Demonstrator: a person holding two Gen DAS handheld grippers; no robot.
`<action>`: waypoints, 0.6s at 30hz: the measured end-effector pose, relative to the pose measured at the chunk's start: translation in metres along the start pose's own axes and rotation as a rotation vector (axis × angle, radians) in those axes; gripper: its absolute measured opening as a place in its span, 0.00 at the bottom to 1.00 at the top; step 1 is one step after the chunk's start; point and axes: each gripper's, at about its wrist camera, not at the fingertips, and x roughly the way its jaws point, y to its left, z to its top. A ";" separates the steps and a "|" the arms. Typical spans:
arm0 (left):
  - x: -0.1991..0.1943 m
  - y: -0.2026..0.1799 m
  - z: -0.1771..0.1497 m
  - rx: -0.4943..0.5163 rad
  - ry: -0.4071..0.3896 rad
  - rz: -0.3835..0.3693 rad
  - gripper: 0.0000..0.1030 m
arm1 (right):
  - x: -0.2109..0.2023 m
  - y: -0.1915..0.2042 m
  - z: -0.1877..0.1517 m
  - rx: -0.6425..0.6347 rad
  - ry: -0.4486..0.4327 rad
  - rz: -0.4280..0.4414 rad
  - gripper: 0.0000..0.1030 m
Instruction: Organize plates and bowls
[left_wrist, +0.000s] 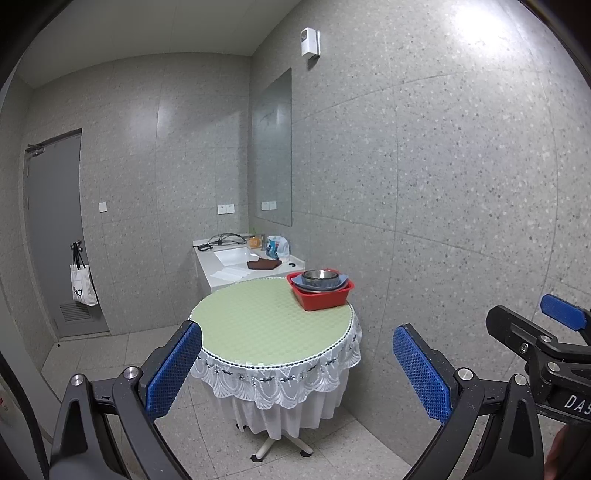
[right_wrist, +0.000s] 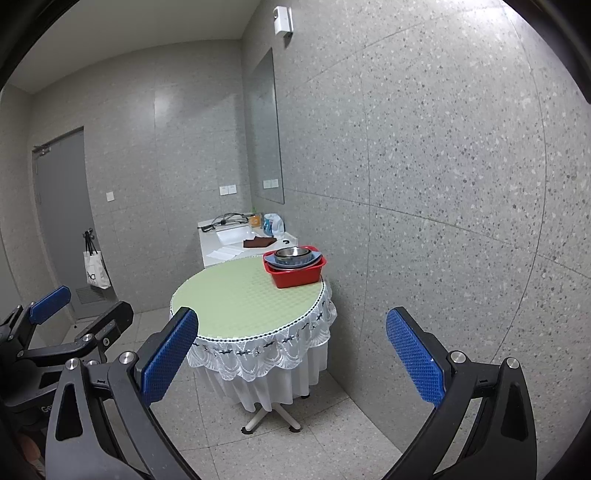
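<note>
A red plastic tub (left_wrist: 321, 295) (right_wrist: 295, 275) stands at the far right edge of a round table with a green top (left_wrist: 258, 321) (right_wrist: 236, 299). In the tub lies a blue plate (left_wrist: 320, 283) (right_wrist: 293, 261) with a steel bowl (left_wrist: 320, 275) (right_wrist: 292, 253) nested on top. My left gripper (left_wrist: 295, 369) is open and empty, well short of the table. My right gripper (right_wrist: 291, 354) is open and empty too, also back from the table. The right gripper also shows at the right edge of the left wrist view (left_wrist: 554, 332).
The table has a white lace skirt (left_wrist: 280, 376) and a pedestal foot. Behind it is a white sink counter (left_wrist: 243, 264) with cables, a brown cloth and bottles. A speckled wall runs close along the right. A grey door (left_wrist: 55, 236) with a hanging tote bag is at the left.
</note>
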 end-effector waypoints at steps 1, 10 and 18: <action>0.000 -0.001 0.000 0.001 0.000 0.001 0.99 | 0.000 0.000 0.000 -0.001 0.000 0.000 1.00; 0.000 -0.004 -0.003 0.003 -0.005 0.003 0.99 | 0.000 -0.001 -0.001 0.002 -0.004 0.000 1.00; -0.002 -0.006 -0.005 0.004 -0.006 0.005 0.99 | 0.001 -0.001 0.000 0.004 -0.004 0.002 1.00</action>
